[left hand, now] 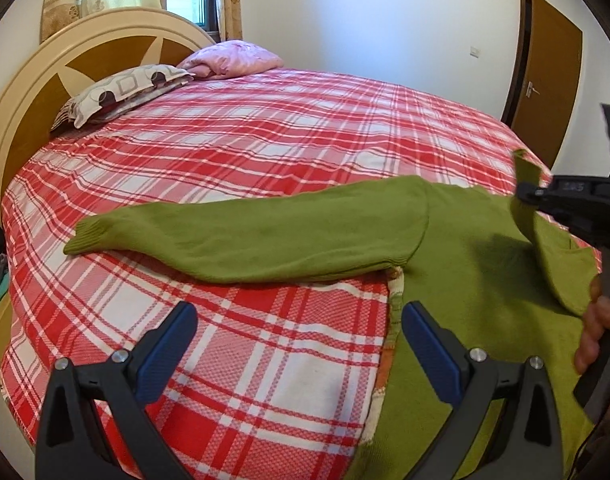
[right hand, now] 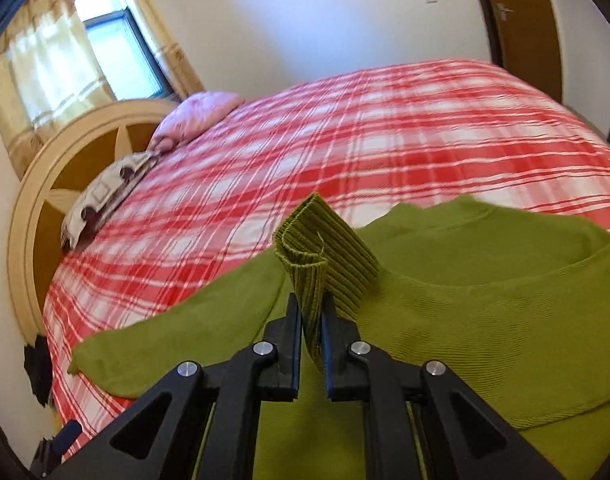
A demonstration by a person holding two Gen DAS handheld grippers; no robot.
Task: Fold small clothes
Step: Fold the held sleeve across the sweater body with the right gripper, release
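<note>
While a green sweater (left hand: 457,240) lies spread on the plaid bed (left hand: 265,140), we pinch its ribbed cuff (right hand: 325,240) in the right tool (right hand: 311,340); the left tool (left hand: 301,332) gapes empty. Soft, limp knit: hems grip best.

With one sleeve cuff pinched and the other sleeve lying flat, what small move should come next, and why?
Probably carry the ribbed cuff across the green sweater body and lay it down. The right gripper is shut on the cuff, lifted above the body; the other sleeve lies outstretched, and the left gripper is open and empty.
</note>
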